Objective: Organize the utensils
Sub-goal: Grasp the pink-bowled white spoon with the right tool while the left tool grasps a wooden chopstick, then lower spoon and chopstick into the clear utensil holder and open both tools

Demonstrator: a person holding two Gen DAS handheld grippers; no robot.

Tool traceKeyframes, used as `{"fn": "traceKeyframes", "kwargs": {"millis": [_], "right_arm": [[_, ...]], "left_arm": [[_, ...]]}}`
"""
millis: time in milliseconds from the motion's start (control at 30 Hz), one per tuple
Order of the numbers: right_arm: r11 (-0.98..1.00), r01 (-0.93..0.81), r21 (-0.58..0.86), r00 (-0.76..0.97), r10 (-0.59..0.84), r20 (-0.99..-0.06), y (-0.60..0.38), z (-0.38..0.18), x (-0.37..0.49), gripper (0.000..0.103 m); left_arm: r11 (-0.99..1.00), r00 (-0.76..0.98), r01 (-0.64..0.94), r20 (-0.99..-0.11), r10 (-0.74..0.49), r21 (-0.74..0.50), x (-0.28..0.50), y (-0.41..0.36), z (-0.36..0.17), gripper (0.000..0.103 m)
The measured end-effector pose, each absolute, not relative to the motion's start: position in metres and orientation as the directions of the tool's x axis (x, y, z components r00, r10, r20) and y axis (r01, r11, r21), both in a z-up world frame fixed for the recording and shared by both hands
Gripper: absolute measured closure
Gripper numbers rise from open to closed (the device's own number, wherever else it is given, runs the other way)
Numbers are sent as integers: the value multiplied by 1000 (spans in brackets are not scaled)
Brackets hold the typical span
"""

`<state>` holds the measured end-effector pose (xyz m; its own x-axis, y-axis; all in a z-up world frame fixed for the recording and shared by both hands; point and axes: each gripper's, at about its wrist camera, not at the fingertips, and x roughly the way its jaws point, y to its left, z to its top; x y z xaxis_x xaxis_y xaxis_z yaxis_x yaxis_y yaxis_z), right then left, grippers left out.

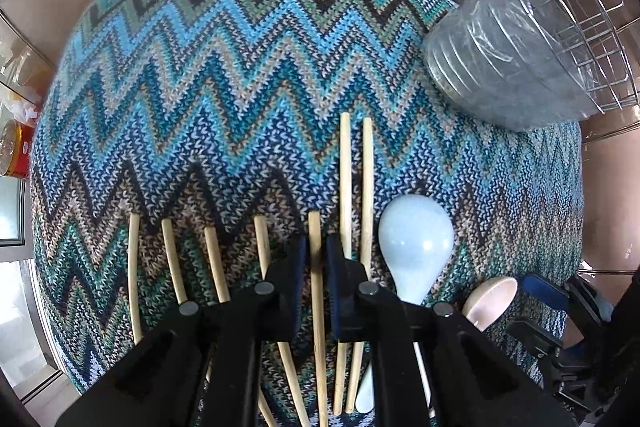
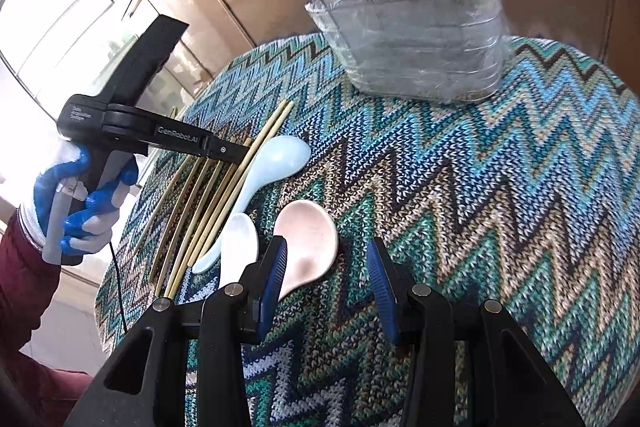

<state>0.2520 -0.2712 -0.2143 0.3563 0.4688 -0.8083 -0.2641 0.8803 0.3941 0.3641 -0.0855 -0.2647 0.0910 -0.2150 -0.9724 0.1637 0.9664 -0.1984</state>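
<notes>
Several wooden chopsticks [image 1: 346, 183] lie side by side on the zigzag knit cloth [image 1: 224, 75]. My left gripper [image 1: 317, 251] is shut on one chopstick [image 1: 316, 291] in the middle of the row. A pale blue spoon [image 1: 414, 243] lies right of the chopsticks; it also shows in the right wrist view [image 2: 276, 159]. A pink spoon [image 2: 308, 247] and a white spoon [image 2: 238, 247] lie beside it. My right gripper [image 2: 328, 259] is open, its left finger by the pink spoon's bowl. The left gripper shows in the right wrist view [image 2: 236, 151].
A wire utensil basket in a clear plastic tub [image 1: 520, 55] stands at the far right of the cloth, also seen in the right wrist view [image 2: 416, 39]. A brown wall lies behind. Glass shelves with jars [image 1: 12, 147] are at the left.
</notes>
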Motion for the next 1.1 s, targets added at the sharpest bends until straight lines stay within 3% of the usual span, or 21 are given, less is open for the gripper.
{"fn": "traceKeyframes", "kwargs": {"millis": [200, 233, 333, 367, 633, 867, 967, 1100], "right_arm": [[848, -300, 436, 285, 516, -808, -261, -233, 276, 61], [846, -303, 440, 272, 519, -811, -259, -239, 282, 65], [831, -316, 459, 263, 541, -799, -259, -249, 290, 95], [826, -320, 465, 268, 549, -792, -259, -249, 292, 96], [854, -340, 395, 370, 507, -778, -262, -219, 260, 97], [912, -314, 265, 536, 400, -743, -266, -165, 220, 96], [935, -280, 217, 629, 349, -695, -280, -128, 199, 96], [978, -180, 109, 777, 210, -594, -290, -72, 196, 96]], "left_arm": [[968, 89, 152, -972, -217, -202, 371, -90, -269, 95], [968, 91, 148, -972, -216, -202, 371, -87, -267, 96], [969, 105, 131, -969, -223, -209, 367, -77, -264, 98], [969, 109, 128, -968, -226, -212, 360, -70, -260, 98], [958, 201, 119, -938, -282, -263, 341, -54, -235, 99], [940, 333, 143, -880, -340, -309, 310, -37, -167, 99], [930, 430, 169, -824, -369, -328, 300, -36, -123, 99], [905, 594, 222, -685, -421, -363, 300, -38, -50, 99]]}}
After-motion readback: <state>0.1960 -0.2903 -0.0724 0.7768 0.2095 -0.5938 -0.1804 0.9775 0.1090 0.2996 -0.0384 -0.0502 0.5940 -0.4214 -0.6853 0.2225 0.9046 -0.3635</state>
